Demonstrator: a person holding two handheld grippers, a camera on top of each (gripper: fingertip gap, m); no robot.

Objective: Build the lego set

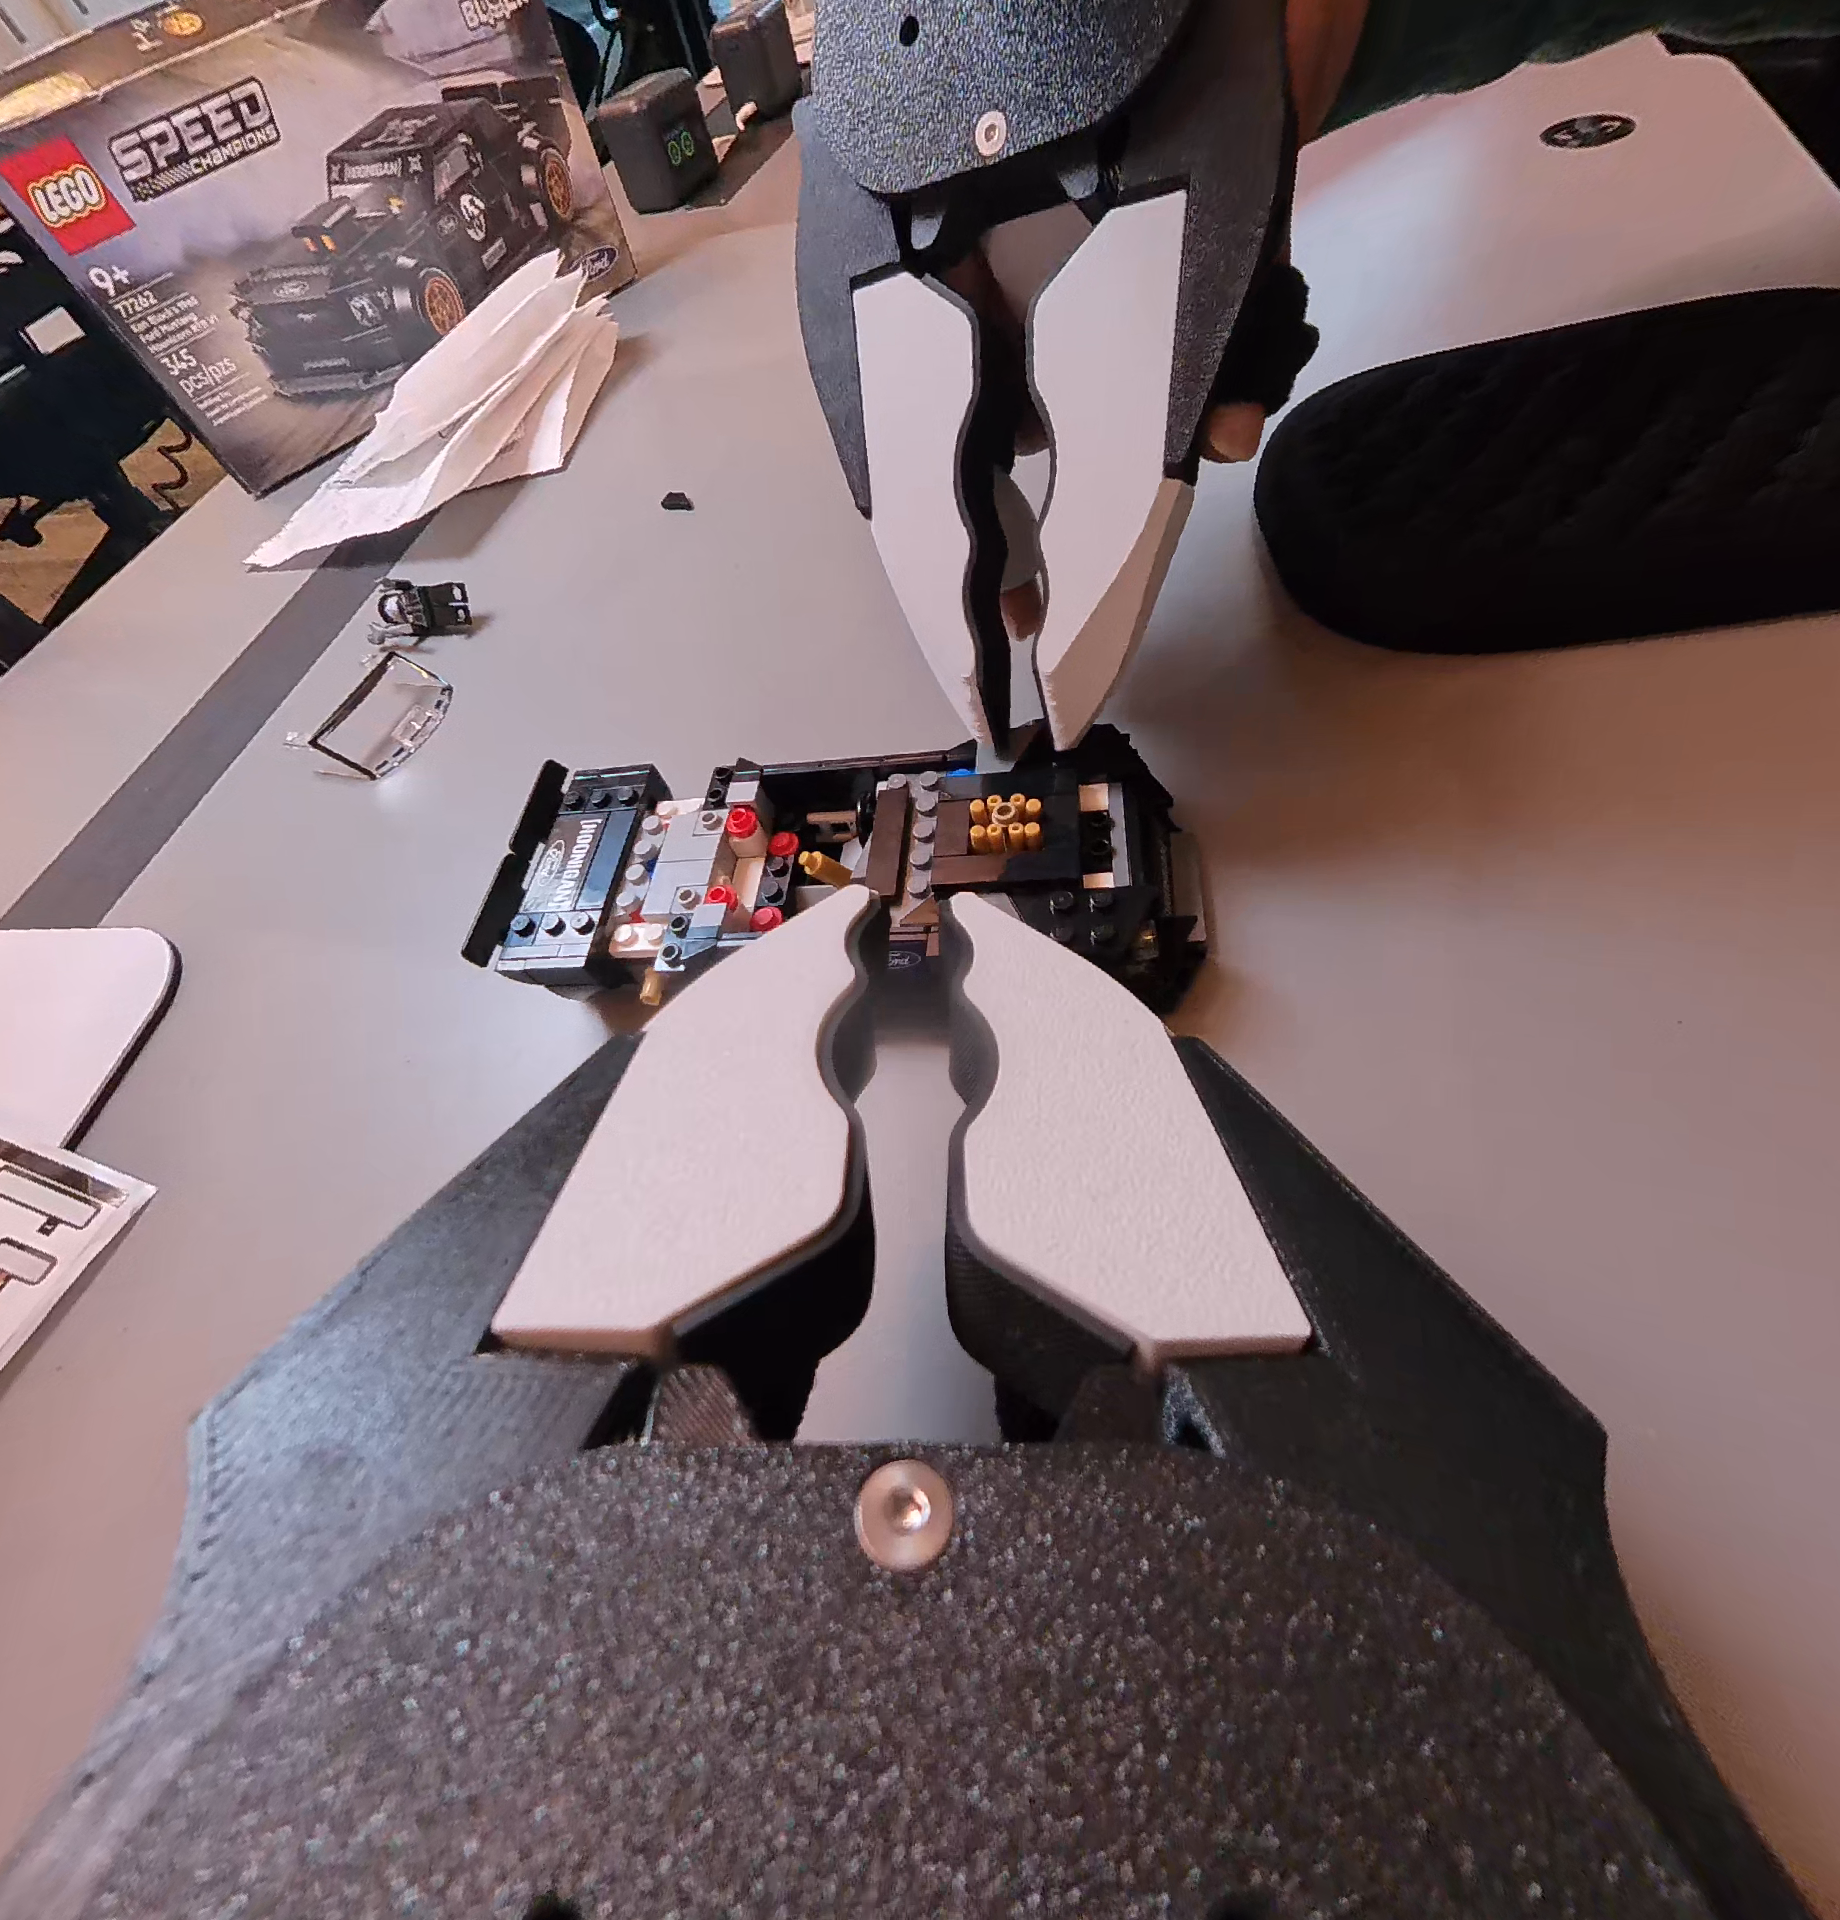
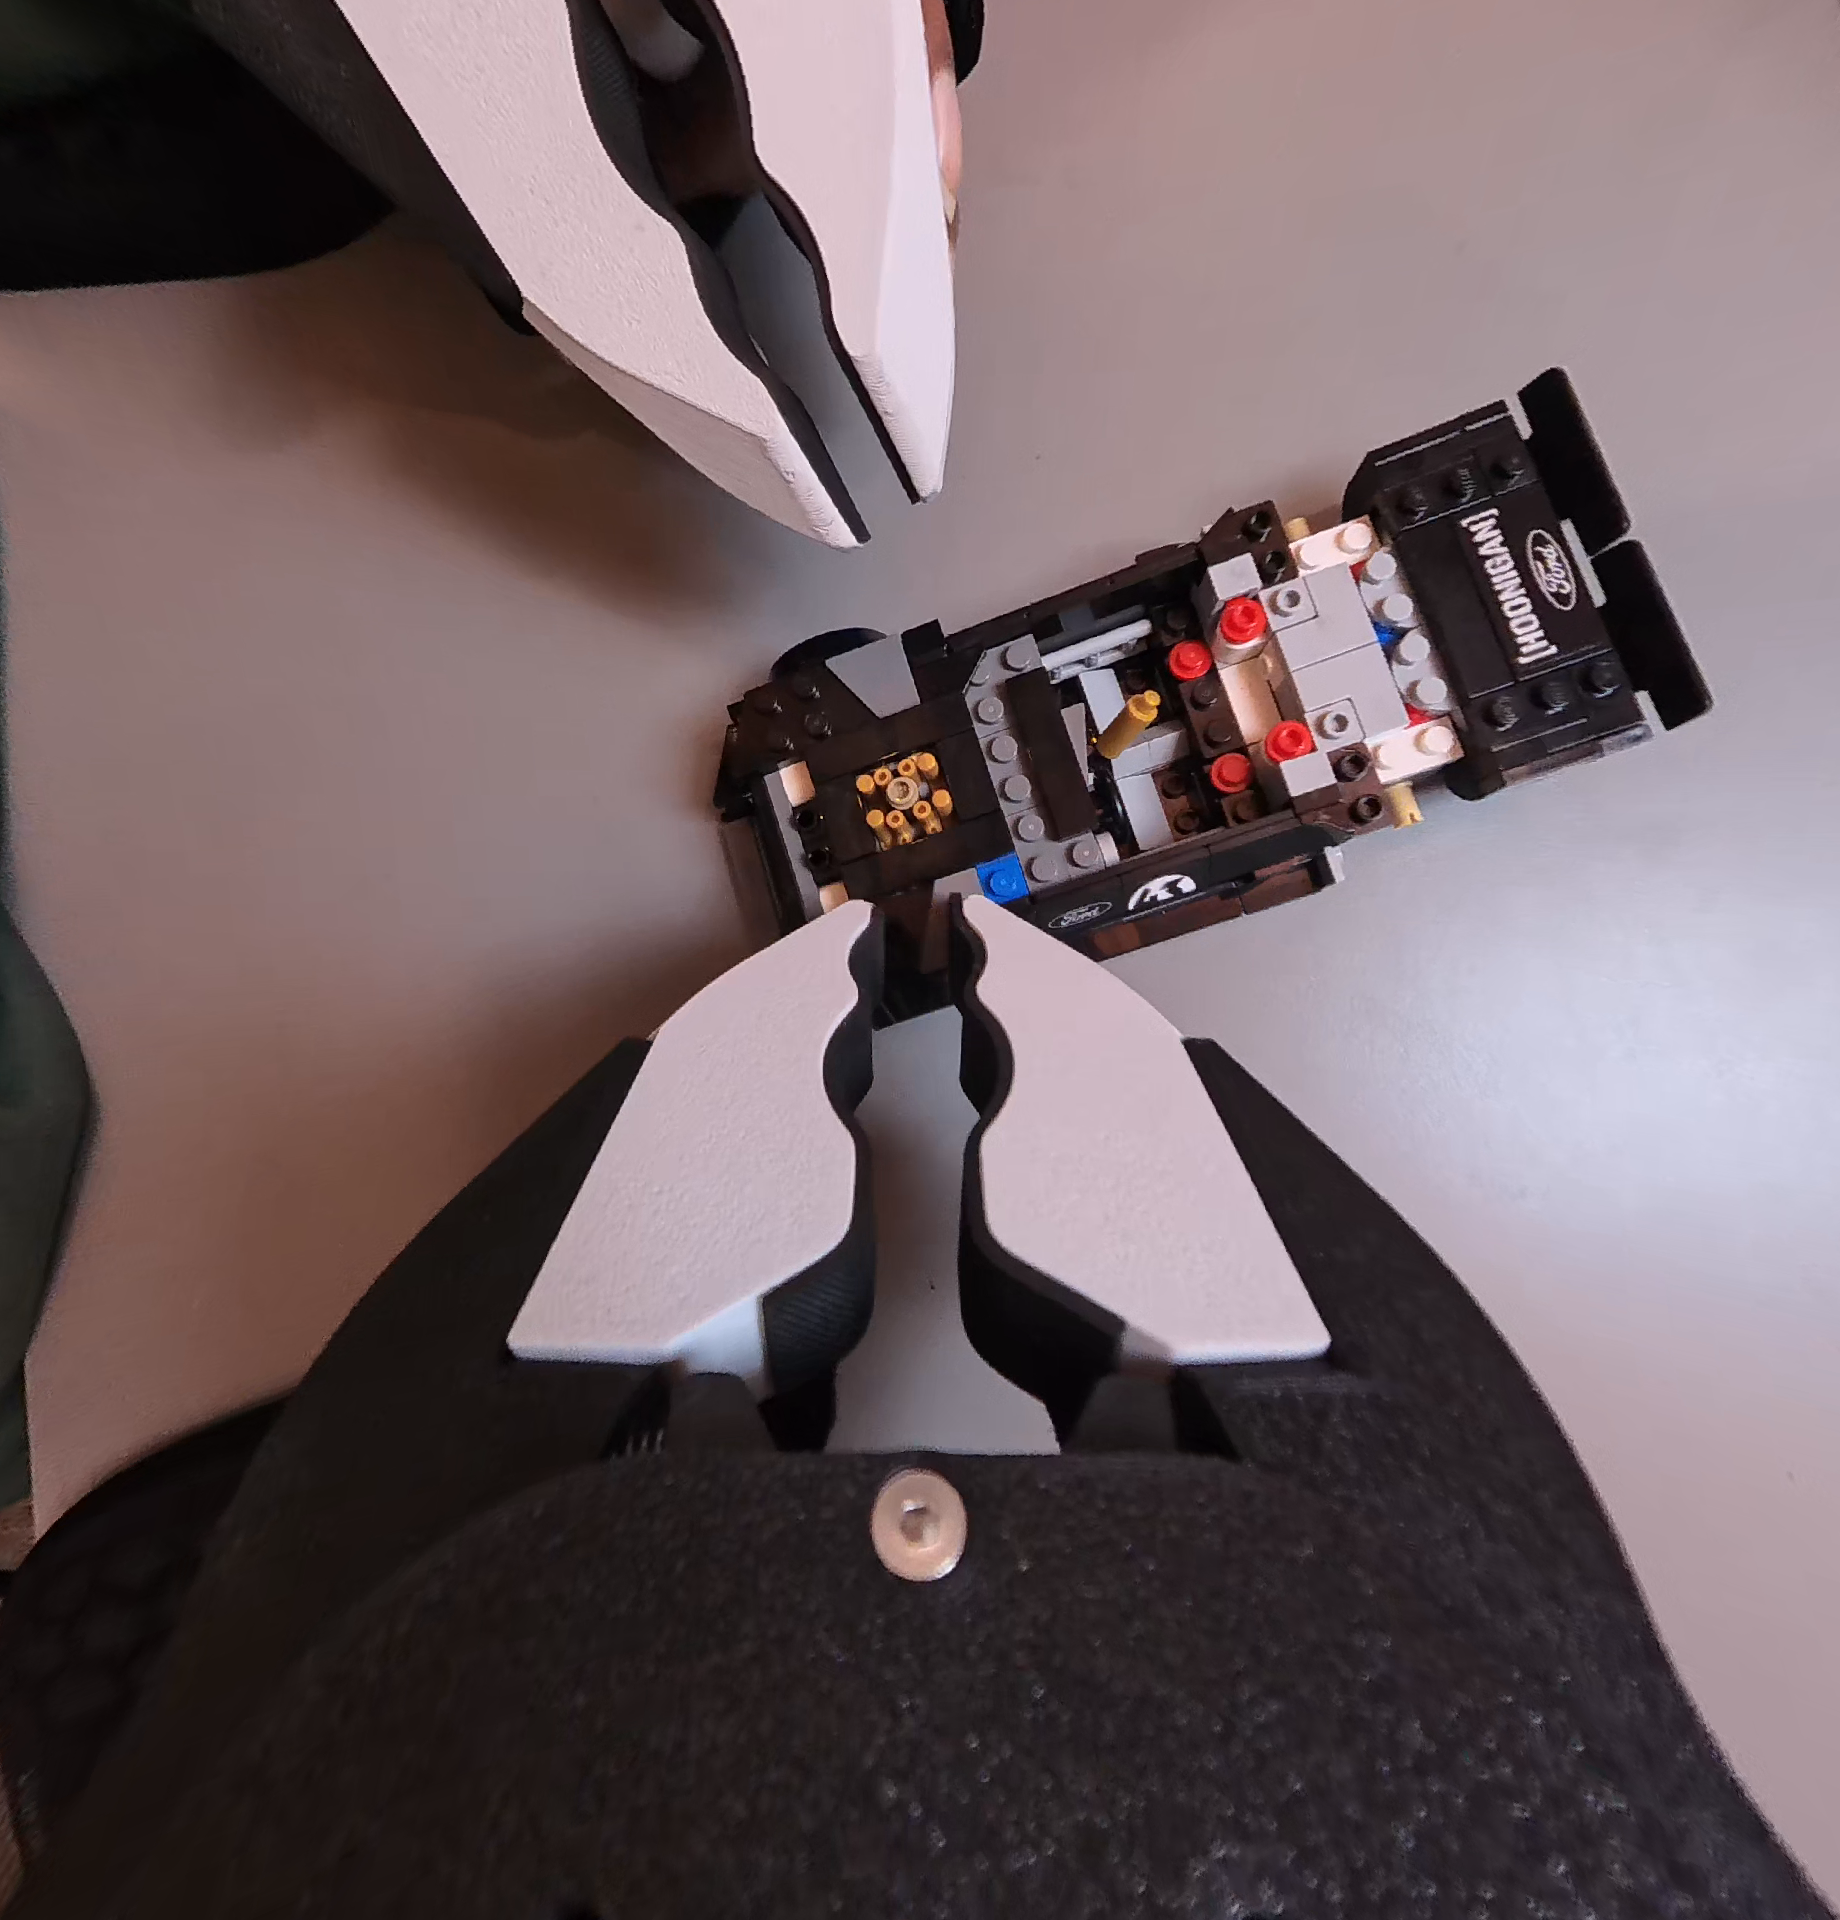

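Note:
The part-built black Lego car [image 1: 843, 873] lies roofless on the grey table [image 1: 1415, 1039], with gold engine pieces and red studs showing; it also shows in the right wrist view [image 2: 1207, 727]. My left gripper [image 1: 911, 920] is at the car's near side, almost closed to a narrow slit with nothing in it. In the right wrist view it [image 2: 888, 514] hovers beside the car's front end. My right gripper [image 2: 918, 912] is closed on a dark piece [image 2: 911, 961] at the car's side near the front. In the left wrist view it [image 1: 1028, 736] comes down onto the far side.
The Lego box [image 1: 272, 239] and torn white paper bags [image 1: 459, 416] are at the back left. A clear windscreen piece [image 1: 386, 717], a small dark assembly [image 1: 428, 608] and a tiny black piece [image 1: 677, 502] lie left of the car. A sticker sheet [image 1: 22, 1226] is front left, a black cushion [image 1: 1581, 468] right. Across from one pair of fingers to the other is roughly 6 cm.

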